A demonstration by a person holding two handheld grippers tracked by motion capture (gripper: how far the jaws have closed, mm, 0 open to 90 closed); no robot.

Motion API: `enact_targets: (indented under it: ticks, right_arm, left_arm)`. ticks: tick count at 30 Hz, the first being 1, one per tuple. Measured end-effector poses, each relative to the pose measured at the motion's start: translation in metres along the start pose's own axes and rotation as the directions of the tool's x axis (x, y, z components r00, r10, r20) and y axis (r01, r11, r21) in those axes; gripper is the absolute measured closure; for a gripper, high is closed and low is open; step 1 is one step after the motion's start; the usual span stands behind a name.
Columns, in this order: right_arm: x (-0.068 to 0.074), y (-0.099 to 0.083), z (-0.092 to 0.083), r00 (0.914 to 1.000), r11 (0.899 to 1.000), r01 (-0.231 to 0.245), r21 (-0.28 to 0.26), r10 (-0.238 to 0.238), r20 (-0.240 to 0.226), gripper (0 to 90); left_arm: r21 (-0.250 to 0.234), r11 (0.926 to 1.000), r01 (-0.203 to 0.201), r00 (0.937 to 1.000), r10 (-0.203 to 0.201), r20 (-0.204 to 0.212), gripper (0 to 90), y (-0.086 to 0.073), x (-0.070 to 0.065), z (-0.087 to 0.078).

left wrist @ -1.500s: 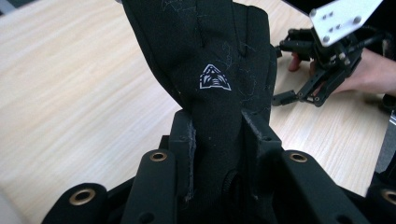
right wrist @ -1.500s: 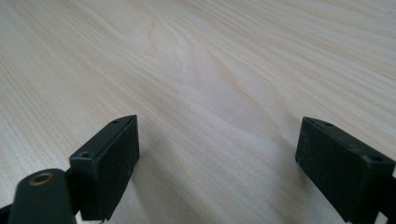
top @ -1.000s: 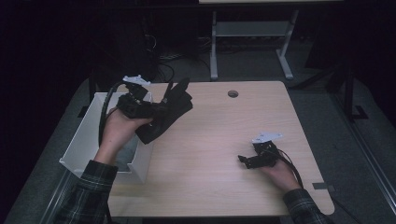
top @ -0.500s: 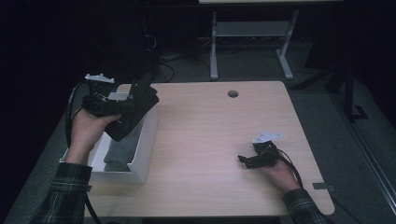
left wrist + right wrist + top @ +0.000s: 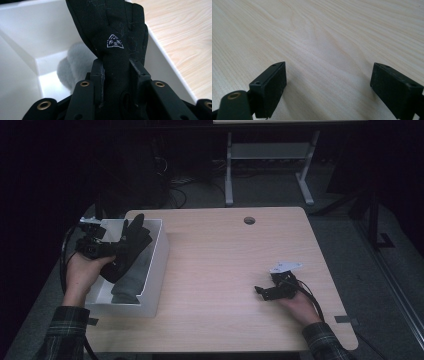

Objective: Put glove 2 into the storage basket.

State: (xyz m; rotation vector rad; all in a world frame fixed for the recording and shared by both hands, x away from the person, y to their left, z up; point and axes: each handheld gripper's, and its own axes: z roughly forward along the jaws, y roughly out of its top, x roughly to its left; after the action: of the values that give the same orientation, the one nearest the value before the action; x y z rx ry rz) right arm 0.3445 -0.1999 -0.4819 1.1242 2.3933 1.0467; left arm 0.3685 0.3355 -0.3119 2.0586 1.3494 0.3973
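Left claw [image 5: 116, 75] clamps the black glove [image 5: 112, 32], which hangs seemingly above the white bin [image 5: 155, 265].

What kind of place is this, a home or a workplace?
Probably a lab or workshop, dimly lit: a plain wooden table with a cable hole, loose cables on the floor, and a metal bench frame behind.

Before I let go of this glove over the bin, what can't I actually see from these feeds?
- Bin floor: high view, covered by the grey item and black glove.
- Grey item: left gripper view, blurred and partly behind the glove; what it is stays unclear.
- Glove's cuff end: left gripper view, lost behind the left gripper.
- Right gripper: high view, too dark to read the jaws.
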Motion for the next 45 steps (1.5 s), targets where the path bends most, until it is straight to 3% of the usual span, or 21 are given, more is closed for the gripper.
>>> enact_targets:
  ticks: [3, 11, 14, 19, 23, 28, 32, 45]
  right_arm:
    - [0.000, 0.000, 0.000, 1.0000, 1.000, 0.000, 0.000, 0.000, 0.000, 13.5]
    - [0.000, 0.000, 0.000, 1.0000, 1.000, 0.003, -0.001, -0.003, -0.001, 13.4]
    - [0.000, 0.000, 0.000, 1.0000, 1.000, 0.000, 0.000, 0.000, 0.000, 13.5]
    - [0.000, 0.000, 0.000, 1.0000, 1.000, 0.001, 0.000, -0.001, 0.000, 13.4]
    - [0.000, 0.000, 0.000, 1.0000, 1.000, 0.003, -0.001, -0.003, 0.000, 13.4]
    - [0.000, 0.000, 0.000, 1.0000, 1.000, 0.002, -0.002, -0.002, -0.001, 13.5]
    - [0.000, 0.000, 0.000, 1.0000, 1.000, 0.003, -0.001, -0.003, -0.001, 13.4]
    - [0.000, 0.000, 0.000, 1.0000, 1.000, -0.001, 0.000, 0.001, 0.000, 13.4]
  left_arm:
    - [0.017, 0.9997, 0.015, 0.9999, -0.015, 0.001, 67.7, -0.008, 0.003, 0.012]
    - [0.074, 0.9967, 0.032, 0.9984, -0.028, -0.049, 67.2, -0.024, 0.011, 0.041]
    - [0.093, 0.9954, 0.022, 0.9964, -0.014, -0.083, 66.3, -0.029, 0.012, 0.049]
    - [0.107, 0.9928, 0.054, 0.9954, -0.045, -0.084, 64.2, -0.036, 0.019, 0.056]
    - [0.100, 0.9931, 0.061, 0.9953, -0.053, -0.081, 55.5, -0.036, 0.021, 0.056]
    - [0.100, 0.9946, 0.027, 0.9962, -0.018, -0.085, 39.6, -0.031, 0.018, 0.053]
    - [0.077, 0.9968, 0.022, 0.9952, -0.015, -0.097, 30.5, -0.024, 0.017, 0.046]
    - [0.033, 0.9993, -0.016, 0.9946, 0.019, -0.102, 27.4, 0.001, 0.014, 0.026]
